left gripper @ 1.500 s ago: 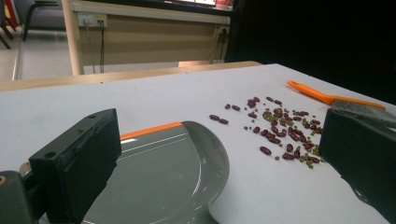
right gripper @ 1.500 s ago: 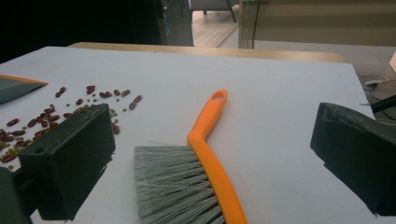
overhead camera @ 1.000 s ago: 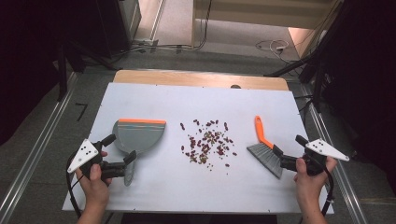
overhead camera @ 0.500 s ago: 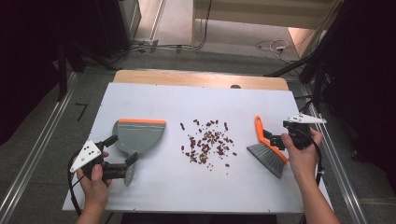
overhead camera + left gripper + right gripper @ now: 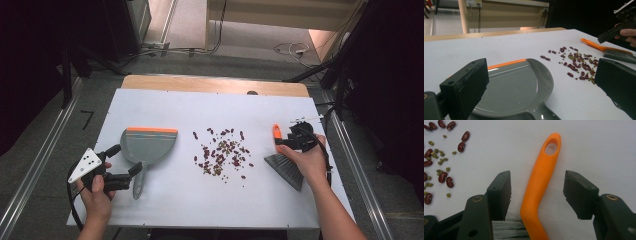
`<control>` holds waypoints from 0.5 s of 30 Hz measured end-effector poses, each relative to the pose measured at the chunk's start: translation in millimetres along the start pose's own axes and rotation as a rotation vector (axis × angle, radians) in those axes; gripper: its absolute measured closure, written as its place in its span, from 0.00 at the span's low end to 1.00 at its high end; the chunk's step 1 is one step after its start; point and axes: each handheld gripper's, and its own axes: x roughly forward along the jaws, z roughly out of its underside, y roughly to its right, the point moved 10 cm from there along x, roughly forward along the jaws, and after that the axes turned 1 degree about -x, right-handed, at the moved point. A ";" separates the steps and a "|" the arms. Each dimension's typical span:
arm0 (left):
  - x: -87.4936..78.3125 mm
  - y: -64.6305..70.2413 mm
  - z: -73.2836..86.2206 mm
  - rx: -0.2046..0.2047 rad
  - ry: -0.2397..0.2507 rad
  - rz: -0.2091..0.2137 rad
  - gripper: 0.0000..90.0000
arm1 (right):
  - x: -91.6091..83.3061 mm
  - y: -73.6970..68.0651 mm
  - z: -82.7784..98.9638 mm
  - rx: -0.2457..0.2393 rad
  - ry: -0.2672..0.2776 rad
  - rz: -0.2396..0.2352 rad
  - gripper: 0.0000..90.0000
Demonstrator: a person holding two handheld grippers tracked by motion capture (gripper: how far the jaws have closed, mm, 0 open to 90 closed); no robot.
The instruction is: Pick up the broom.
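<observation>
White table [image 5: 165,210], one grey dustpan [image 5: 148,146], one brush [image 5: 286,165], many scattered beans [image 5: 220,152], right tool [image 5: 537,192] spread wide around orange handle [image 5: 541,177], left tool [image 5: 541,92] spread too, holding nothing.

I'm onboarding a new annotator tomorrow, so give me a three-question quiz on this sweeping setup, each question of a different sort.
1. True or false: the right gripper has already shut on the brush handle.
2. Multiple choice: the spilled beans lie
A. inside the dustpan
B. on the table between dustpan and brush
C. on the floor
3. Fill in: the left gripper is open at the dustpan's ______.

Key
1. False: the jaws stand open on either side of the orange handle, apart from it.
2. B
3. handle end; the grey pan and its orange edge lie ahead of the jaws.
</observation>
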 end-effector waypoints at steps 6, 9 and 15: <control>1.2 -0.5 1.4 0.001 -0.005 0.003 0.00 | 13.8 -1.8 3.6 -0.004 -0.053 0.043 0.43; 1.0 0.3 2.4 0.002 -0.008 0.006 0.00 | 21.5 -0.6 7.4 -0.004 -0.087 0.075 0.44; 0.6 3.2 2.8 -0.002 -0.008 0.017 0.00 | 27.6 -0.4 12.4 0.017 -0.028 0.078 0.45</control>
